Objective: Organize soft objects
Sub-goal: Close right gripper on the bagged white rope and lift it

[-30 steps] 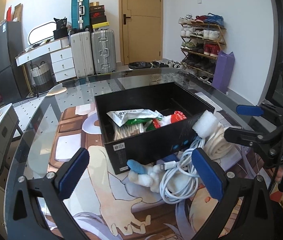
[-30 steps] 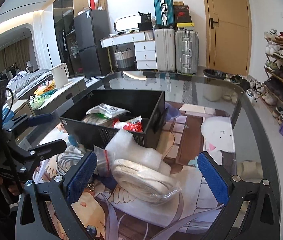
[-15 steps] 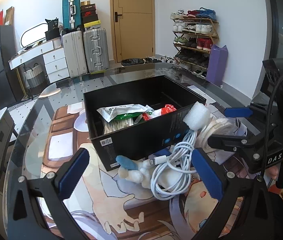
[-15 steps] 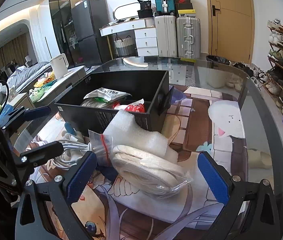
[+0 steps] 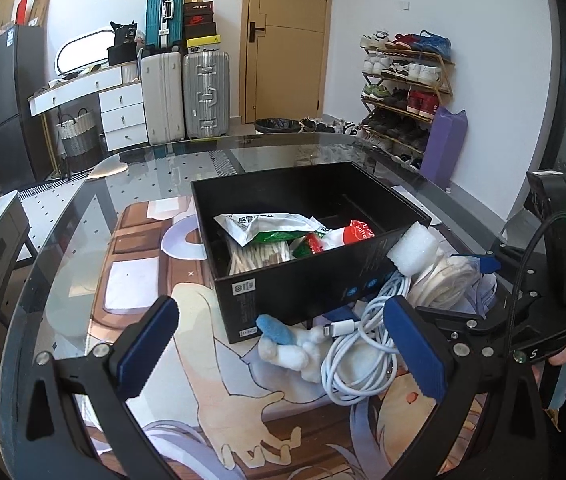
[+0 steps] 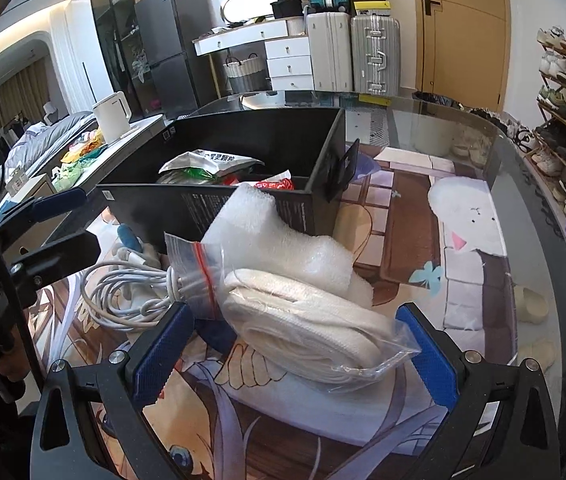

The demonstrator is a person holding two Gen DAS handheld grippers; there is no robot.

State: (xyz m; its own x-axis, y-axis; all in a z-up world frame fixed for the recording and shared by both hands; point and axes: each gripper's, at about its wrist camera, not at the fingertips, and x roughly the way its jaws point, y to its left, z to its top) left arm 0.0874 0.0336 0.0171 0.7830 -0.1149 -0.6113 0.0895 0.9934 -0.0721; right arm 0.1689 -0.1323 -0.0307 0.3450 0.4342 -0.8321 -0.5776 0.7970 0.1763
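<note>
Evidently both grippers were spread wide and empty. The right gripper [image 6: 291, 350] straddled a clear bag of white strap [image 6: 315, 328] on the counter [image 6: 523, 216] — lined up, I judge, for a pinch across its width. The left gripper [image 5: 283, 356] hovered near a coiled white cable [image 5: 359, 344] and a small plush toy [image 5: 291, 344]. Just beyond, white foam [image 6: 267, 236] leaned against the black box [image 5: 303, 280] — already holding snack packets [image 5: 267, 226], the likely destination.
</note>
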